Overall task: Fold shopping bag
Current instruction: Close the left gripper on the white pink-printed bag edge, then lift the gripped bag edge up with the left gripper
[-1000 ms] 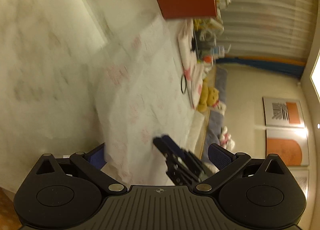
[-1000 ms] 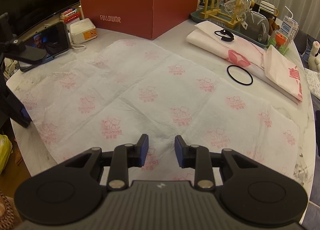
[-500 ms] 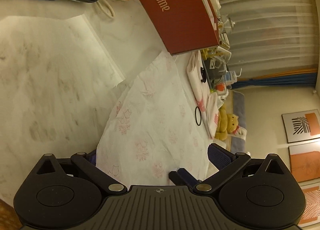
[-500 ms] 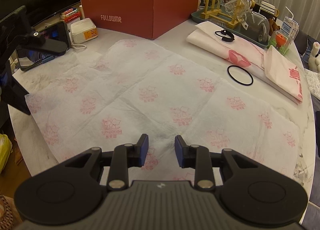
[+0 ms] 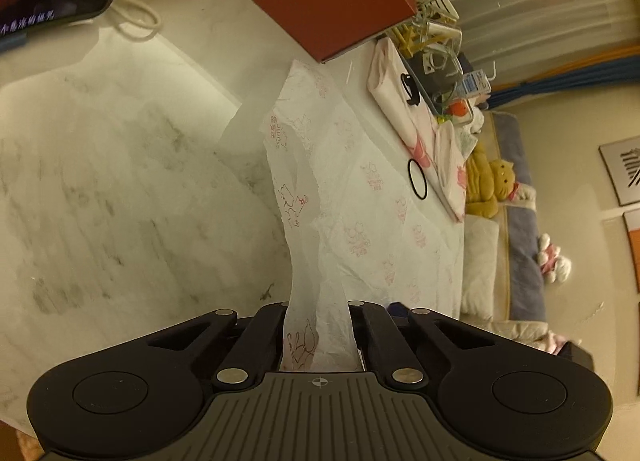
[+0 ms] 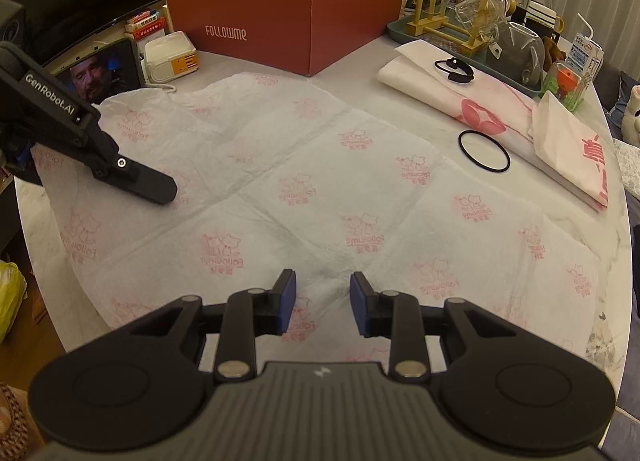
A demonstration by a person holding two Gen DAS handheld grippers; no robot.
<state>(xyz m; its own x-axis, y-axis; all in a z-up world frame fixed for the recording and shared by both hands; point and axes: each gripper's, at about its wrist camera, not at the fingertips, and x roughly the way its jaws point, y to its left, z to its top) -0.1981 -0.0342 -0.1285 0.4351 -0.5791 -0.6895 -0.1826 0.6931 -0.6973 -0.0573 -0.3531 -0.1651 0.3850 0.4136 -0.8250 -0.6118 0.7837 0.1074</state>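
The white shopping bag [image 6: 304, 189], printed with pink cats, lies spread flat on the marble table [image 6: 618, 217]. My left gripper [image 5: 318, 307] is shut on the bag's left edge, and a strip of the bag [image 5: 316, 261] rises from the table into its jaws. In the right wrist view the left gripper [image 6: 160, 191] hangs over the bag's left part, where the edge is lifted and curled inward. My right gripper [image 6: 323, 289] hovers open just above the bag's near edge, holding nothing.
A red open box [image 6: 280, 33] stands at the back. A phone [image 6: 100, 75] and a white charger [image 6: 170, 57] sit back left. On the right lie a black ring [image 6: 484, 151], folded pink-printed bags [image 6: 504, 113] and a tray of glassware [image 6: 472, 29].
My left gripper has shut on the bag's left edge and lifted it off the table toward the middle. The right gripper has stayed where it was, open.
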